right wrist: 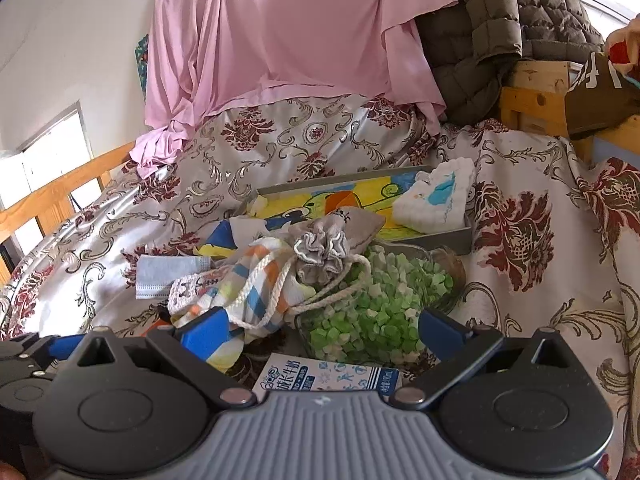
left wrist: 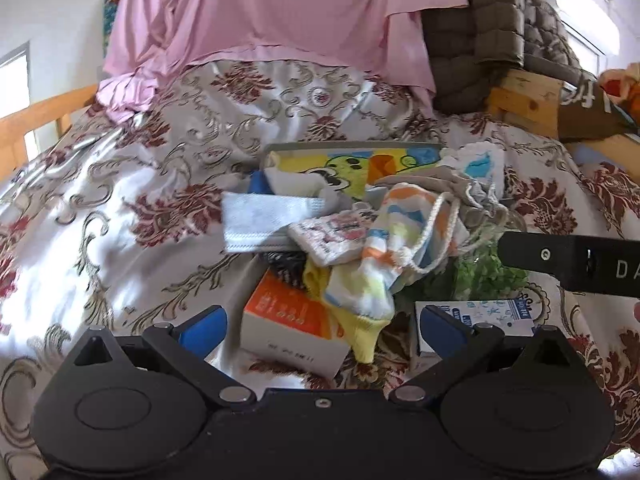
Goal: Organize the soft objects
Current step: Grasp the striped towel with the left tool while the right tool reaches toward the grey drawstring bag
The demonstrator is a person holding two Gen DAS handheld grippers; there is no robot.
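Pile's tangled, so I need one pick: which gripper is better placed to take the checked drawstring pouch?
Probably the left gripper: open, with the checked drawstring pouch straight ahead. The right gripper, also open, faces the green beads.

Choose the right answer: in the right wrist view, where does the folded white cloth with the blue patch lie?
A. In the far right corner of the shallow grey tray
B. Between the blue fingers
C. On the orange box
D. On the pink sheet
A: the folded white cloth with the blue patch rests inside the shallow grey tray, at its far right corner, on the yellow cartoon picture lining.
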